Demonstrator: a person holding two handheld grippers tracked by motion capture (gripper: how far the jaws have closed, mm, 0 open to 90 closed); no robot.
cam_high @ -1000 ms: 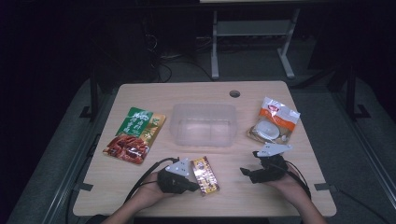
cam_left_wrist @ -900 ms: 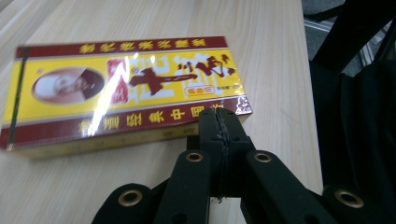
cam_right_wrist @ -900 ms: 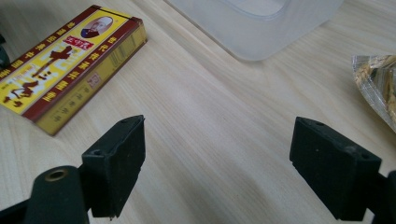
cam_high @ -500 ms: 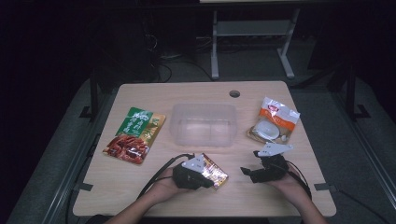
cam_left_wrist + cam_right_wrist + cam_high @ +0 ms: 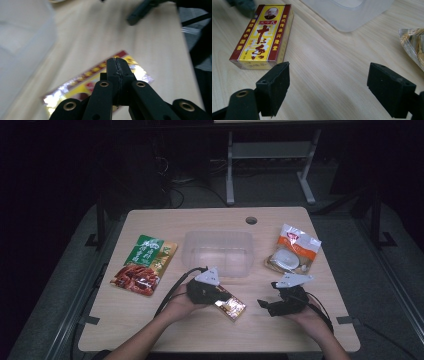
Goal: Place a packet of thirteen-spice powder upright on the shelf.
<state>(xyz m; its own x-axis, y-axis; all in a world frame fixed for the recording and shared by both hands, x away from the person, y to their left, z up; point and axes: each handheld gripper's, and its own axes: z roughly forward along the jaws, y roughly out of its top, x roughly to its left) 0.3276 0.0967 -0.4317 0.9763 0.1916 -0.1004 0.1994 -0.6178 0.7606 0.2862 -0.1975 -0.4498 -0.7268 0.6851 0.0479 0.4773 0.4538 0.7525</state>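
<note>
A yellow and dark-red box with Chinese print lies flat on the wooden table, slanted, between the two hands. My left gripper is shut, jaws pressed together, with its tips at the box's near-left end; in the left gripper view the tips hang just over the box. Whether they touch it I cannot tell. My right gripper rests low to the right of the box, open, with nothing between its jaws. The box lies ahead of it to the left.
A clear plastic container stands mid-table behind the hands. A green and red snack packet lies at the left, a white and orange packet at the right. A round cable hole is near the far edge.
The left gripper has moved away from the person and to the right. The box has turned from lengthwise to slanted and shifted right. The right gripper has stayed put.
</note>
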